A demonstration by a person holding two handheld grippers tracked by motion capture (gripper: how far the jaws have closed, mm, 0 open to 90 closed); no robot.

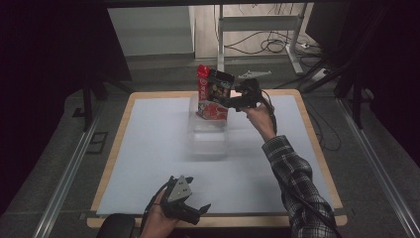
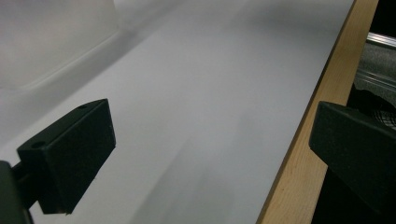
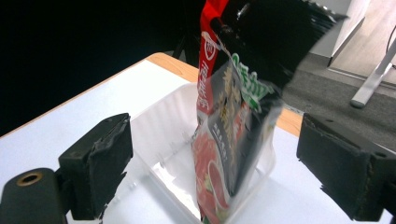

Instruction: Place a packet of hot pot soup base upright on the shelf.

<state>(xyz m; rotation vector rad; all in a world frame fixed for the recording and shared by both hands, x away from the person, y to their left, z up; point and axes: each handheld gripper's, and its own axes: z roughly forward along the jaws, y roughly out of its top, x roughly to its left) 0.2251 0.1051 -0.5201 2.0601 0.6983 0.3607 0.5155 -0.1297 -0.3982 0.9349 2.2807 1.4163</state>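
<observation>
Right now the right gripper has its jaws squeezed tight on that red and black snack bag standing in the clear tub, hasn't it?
Not quite. The right gripper has its jaws standing wide apart, clear of both sides of the snack bag; it is not squeezing it. The right gripper view shows the gaps. The rest holds: the red and black bag stands in the clear tub.

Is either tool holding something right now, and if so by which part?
Nothing is held. The right tool stands open around the snack packet; the left tool is open.

Plaid sleeve (image 1: 297,183), black fingers (image 3: 100,163)
</observation>
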